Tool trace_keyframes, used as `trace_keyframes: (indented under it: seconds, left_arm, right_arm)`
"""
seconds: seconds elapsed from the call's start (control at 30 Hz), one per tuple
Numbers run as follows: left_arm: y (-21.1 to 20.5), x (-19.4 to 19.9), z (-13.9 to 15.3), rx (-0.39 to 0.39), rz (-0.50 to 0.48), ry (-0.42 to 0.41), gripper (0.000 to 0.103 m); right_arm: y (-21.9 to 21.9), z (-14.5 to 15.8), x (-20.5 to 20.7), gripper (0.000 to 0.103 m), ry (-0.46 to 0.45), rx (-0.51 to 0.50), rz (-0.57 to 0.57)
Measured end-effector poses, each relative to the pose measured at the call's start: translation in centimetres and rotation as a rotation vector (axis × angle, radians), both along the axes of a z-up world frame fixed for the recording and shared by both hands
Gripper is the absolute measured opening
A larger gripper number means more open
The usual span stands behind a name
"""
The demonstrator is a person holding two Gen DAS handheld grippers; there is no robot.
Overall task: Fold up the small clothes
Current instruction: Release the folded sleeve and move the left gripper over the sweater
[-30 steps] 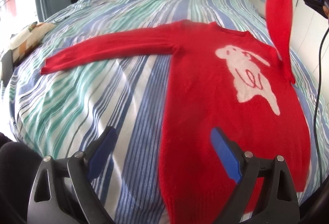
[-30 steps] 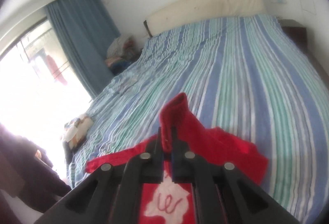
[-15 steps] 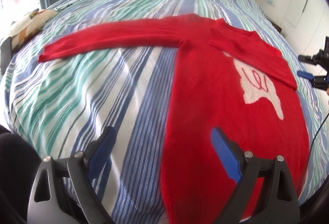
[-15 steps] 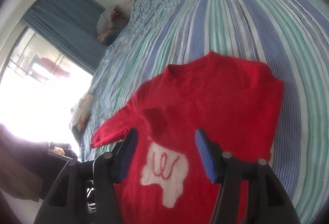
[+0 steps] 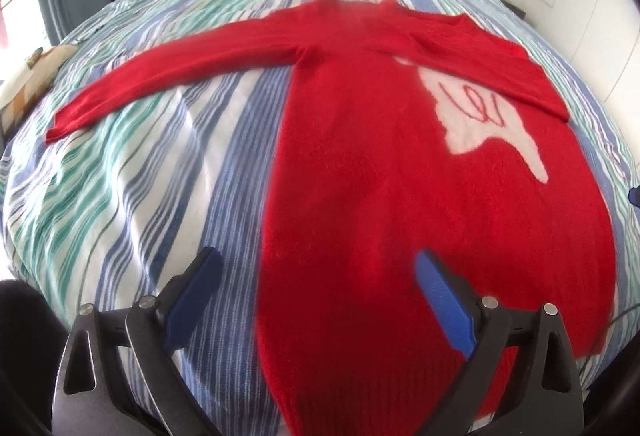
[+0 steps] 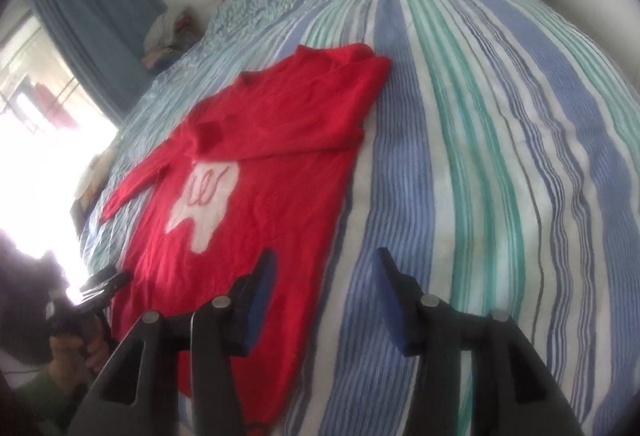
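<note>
Left wrist view: the left gripper (image 5: 316, 276) hangs low over the near edge of the blue, green and white striped bedspread (image 5: 132, 171), its blue-padded jaws spread wide and holding nothing. The red knitted sweater with a white animal patch (image 5: 404, 171) lies flat just beyond and partly between the fingers, its hem nearest the camera. One sleeve stretches straight out to the left; the other is folded across the chest, covering the top of the patch. A second ago that sleeve hung in the air from the other gripper.

Right wrist view: the right gripper (image 6: 326, 268) is released, with nothing between its pads; its jaws have just been closing a little after letting go of the sleeve they pinched a second ago. Its left finger overlaps the sweater's (image 6: 272, 163) near side edge, while the right finger is over bare bedspread (image 6: 480, 139). The folded sleeve rests on the sweater's chest. At lower left a hand holds the other gripper (image 6: 105, 280).
</note>
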State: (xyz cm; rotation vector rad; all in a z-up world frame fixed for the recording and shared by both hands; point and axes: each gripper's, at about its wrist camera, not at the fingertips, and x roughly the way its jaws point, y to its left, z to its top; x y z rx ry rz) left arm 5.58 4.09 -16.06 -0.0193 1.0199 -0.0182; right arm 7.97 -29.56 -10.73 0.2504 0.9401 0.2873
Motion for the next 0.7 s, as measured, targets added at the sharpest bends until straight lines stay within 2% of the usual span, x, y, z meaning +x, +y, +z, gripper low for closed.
trace_keyframes:
  seconds: [0.07,0.13,0.2,0.3,0.4,0.5,0.57,0.63,0.7]
  left_arm:
    - [-0.7,-0.2,-0.5,0.042,-0.026,0.018,0.099]
    - [-0.9,-0.6,0.0,0.049,-0.042,0.008,0.099]
    - [-0.5,-0.7,1.0,-0.021,-0.061,0.013,0.098]
    - [0.0,0.6,3.7,-0.148,-0.084,-0.033,0.098]
    - [-0.3,5.2,5.6,-0.24,-0.105,-0.051,0.098]
    - [-0.5,11.1,4.6,-0.375,-0.102,0.004,0.096]
    - [-0.6,14.4,2.8,-0.403,-0.051,0.053,0.074]
    - [-0.6,17.1,0.6,-0.439,0.0,0.112,0.064]
    - [-0.6,18.6,-0.4,-0.454,0.06,0.111,0.059]
  right_arm:
    - [2.2,-0.4,-2.0,0.052,-0.01,0.011,0.048]
    - [3.9,-1.6,-3.5,0.052,0.004,0.017,0.069]
    - [5.3,-3.0,-4.7,0.052,0.011,0.013,0.062]
    - [6.5,-4.4,-6.3,0.052,0.0,0.002,0.023]
    - [7.2,-4.5,-6.8,0.052,-0.02,-0.001,0.021]
    - [8.2,-3.7,-6.9,0.052,-0.066,-0.046,0.069]
    - [8.6,-3.7,-6.8,0.053,-0.08,-0.062,0.087]
    - [8.6,-3.9,-6.8,0.053,-0.079,-0.045,0.08]
    - [8.5,-4.2,-6.8,0.053,-0.07,-0.029,0.078]
